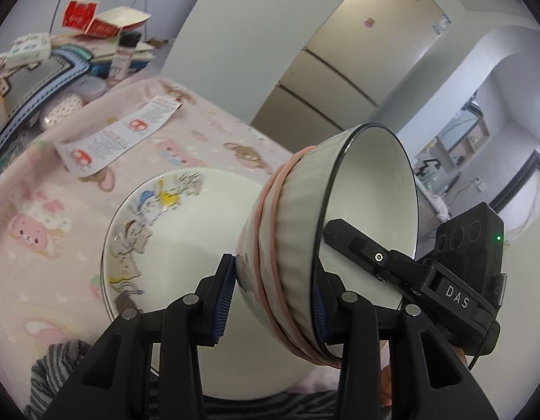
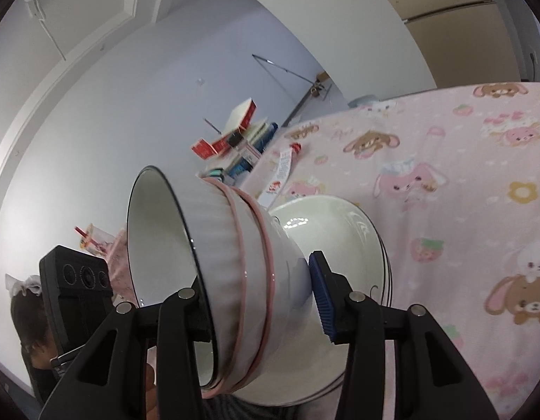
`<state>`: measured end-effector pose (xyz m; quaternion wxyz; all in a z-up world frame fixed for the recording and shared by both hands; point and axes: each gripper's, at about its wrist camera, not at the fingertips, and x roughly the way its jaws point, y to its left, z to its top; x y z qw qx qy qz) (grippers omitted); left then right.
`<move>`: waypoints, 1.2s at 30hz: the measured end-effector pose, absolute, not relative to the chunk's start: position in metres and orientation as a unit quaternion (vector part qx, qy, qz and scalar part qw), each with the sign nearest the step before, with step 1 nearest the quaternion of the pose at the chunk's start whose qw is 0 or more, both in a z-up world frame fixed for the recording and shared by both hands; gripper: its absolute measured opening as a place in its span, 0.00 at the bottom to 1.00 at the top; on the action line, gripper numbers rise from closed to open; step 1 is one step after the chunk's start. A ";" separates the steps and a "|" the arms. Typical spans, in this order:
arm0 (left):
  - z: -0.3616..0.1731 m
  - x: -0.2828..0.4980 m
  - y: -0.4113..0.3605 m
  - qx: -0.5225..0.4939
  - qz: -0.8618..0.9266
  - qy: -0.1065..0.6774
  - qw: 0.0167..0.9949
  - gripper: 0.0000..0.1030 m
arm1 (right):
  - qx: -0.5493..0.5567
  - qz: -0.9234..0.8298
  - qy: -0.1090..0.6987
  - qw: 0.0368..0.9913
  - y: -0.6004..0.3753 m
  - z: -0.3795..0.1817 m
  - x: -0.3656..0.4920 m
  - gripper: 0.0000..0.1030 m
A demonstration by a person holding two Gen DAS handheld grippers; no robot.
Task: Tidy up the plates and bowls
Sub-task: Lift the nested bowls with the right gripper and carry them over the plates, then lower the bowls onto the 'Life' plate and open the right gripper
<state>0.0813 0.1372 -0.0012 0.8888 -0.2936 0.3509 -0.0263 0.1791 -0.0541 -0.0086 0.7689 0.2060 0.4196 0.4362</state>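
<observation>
Both grippers clamp one stack of nested bowls, a white black-rimmed bowl inside pink-rimmed ones, tipped on its side above the table. In the left wrist view my left gripper [image 1: 273,297] is shut on the bowl stack [image 1: 304,245], and the right gripper's black body [image 1: 409,276] reaches into the bowl. In the right wrist view my right gripper [image 2: 263,301] is shut on the same bowl stack [image 2: 235,266]. White plates lie on the table just below, one with a cartoon print [image 1: 172,231], and they show stacked in the right wrist view [image 2: 339,245].
A pink cartoon-print cloth [image 1: 60,210] [image 2: 444,175] covers the table. A printed paper leaflet [image 1: 123,136] lies behind the plates. Boxes, a bottle and a bag are piled at the far table end [image 1: 77,45]. A fridge [image 1: 357,52] stands beyond.
</observation>
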 end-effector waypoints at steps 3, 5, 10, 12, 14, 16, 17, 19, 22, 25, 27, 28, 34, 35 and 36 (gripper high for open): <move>-0.012 0.084 0.141 -0.296 -0.018 0.363 0.883 0.40 | 0.205 0.435 0.432 0.763 -0.049 -0.020 0.184 0.42; -0.017 0.084 0.140 -0.288 -0.007 0.371 0.883 0.40 | 0.205 0.435 0.436 0.760 -0.047 -0.027 0.184 0.42; -0.020 0.081 0.140 -0.274 0.007 0.368 0.889 0.39 | 0.176 0.435 0.424 0.775 -0.037 -0.026 0.180 0.42; -0.021 0.081 0.142 -0.277 0.007 0.366 0.889 0.39 | 0.187 0.438 0.427 0.769 -0.039 -0.028 0.181 0.41; -0.020 0.081 0.141 -0.273 0.010 0.364 0.890 0.39 | 0.188 0.440 0.428 0.767 -0.039 -0.030 0.183 0.40; -0.020 0.079 0.140 -0.272 0.014 0.358 0.893 0.38 | 0.184 0.439 0.427 0.769 -0.038 -0.029 0.182 0.40; -0.019 0.078 0.139 -0.270 0.015 0.356 0.894 0.38 | 0.184 0.437 0.426 0.771 -0.038 -0.029 0.181 0.40; -0.016 0.076 0.137 -0.259 0.021 0.352 0.899 0.36 | 0.175 0.430 0.423 0.778 -0.037 -0.027 0.177 0.40; -0.012 0.074 0.134 -0.247 0.029 0.345 0.905 0.36 | 0.138 0.423 0.403 0.800 -0.033 -0.017 0.170 0.40; -0.007 0.070 0.136 -0.249 0.027 0.328 0.911 0.36 | 0.109 0.419 0.365 0.824 -0.033 -0.003 0.162 0.40; -0.001 0.066 0.136 -0.241 0.031 0.314 0.918 0.36 | 0.104 0.413 0.354 0.833 -0.033 0.000 0.159 0.41; 0.001 0.065 0.134 -0.232 0.038 0.311 0.921 0.36 | 0.102 0.415 0.354 0.832 -0.032 -0.001 0.159 0.41; 0.002 0.064 0.136 -0.237 0.034 0.309 0.920 0.36 | 0.113 0.409 0.353 0.834 -0.036 -0.005 0.163 0.41; 0.002 0.064 0.138 -0.242 0.032 0.308 0.920 0.36 | 0.116 0.400 0.344 0.841 -0.039 -0.003 0.160 0.45; 0.003 0.063 0.139 -0.245 0.033 0.304 0.920 0.36 | 0.116 0.386 0.330 0.853 -0.044 0.002 0.157 0.52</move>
